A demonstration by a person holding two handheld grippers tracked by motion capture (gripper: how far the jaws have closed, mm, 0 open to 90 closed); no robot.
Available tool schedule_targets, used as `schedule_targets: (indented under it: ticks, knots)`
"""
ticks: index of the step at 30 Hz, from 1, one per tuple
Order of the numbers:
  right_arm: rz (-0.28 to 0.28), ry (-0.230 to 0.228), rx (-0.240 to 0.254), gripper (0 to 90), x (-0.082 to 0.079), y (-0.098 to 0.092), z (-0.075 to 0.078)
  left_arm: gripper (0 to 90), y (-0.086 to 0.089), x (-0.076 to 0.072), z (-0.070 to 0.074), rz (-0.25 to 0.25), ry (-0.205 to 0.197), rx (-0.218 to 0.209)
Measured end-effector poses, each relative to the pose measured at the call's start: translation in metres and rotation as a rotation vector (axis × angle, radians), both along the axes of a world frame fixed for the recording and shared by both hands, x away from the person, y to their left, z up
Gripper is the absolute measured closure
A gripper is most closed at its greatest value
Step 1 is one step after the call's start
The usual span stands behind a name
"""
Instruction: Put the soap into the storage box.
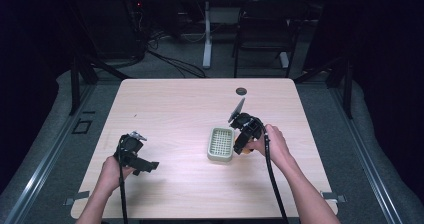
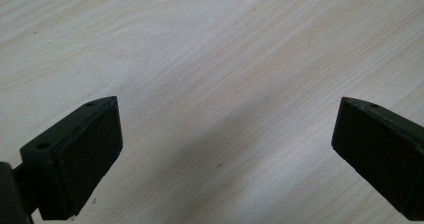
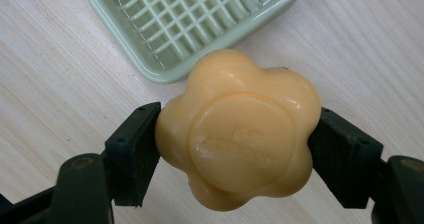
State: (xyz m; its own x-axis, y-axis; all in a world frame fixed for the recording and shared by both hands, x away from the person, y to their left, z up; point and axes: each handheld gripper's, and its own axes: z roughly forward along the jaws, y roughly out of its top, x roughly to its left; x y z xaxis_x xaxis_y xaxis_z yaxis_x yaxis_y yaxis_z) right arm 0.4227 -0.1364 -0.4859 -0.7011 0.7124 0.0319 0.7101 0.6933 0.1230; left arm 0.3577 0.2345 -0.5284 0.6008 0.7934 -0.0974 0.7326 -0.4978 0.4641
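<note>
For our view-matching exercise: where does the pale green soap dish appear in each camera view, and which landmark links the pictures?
High view: soap dish right of table centre, just left of the right gripper.
Left gripper view: bare wood table between open jaws.
Right gripper view: dish at top, beyond the orange soap.
Shared landmark: the light wood table.

Embossed lettering is seen on the soap (image 3: 240, 129) clamped between the right gripper's (image 3: 235, 144) jaws; it cannot be read.
</note>
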Motion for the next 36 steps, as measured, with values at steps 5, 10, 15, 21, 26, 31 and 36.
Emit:
schedule_targets:
  ticks: [5,10,15,21,26,31,36]
  knots:
    - [0.014,0.000,0.000,26.6,0.003,0.005,0.001,0.0,0.000,0.000,0.000,0.000,0.001,0.000]
    - [0.011,0.001,0.011,26.5,0.004,0.009,0.001,0.0,0.000,0.000,0.000,0.000,0.001,0.000]
    - [0.017,0.002,0.007,26.6,0.006,0.014,0.002,0.0,0.000,0.000,0.000,0.001,0.001,0.000]
    - [0.027,-0.001,0.018,26.6,0.008,0.021,0.002,0.0,0.000,0.000,0.000,-0.003,0.003,0.002]
    - [0.039,-0.006,0.020,26.6,0.011,0.029,0.001,0.0,0.000,0.000,0.000,-0.003,0.004,0.001]
    - [0.051,-0.001,0.025,26.6,0.013,0.037,0.000,0.0,0.000,0.000,0.000,-0.004,0.004,0.001]
    - [0.064,0.006,0.028,26.6,0.016,0.044,-0.001,0.0,0.000,0.000,0.000,-0.005,0.005,0.002]
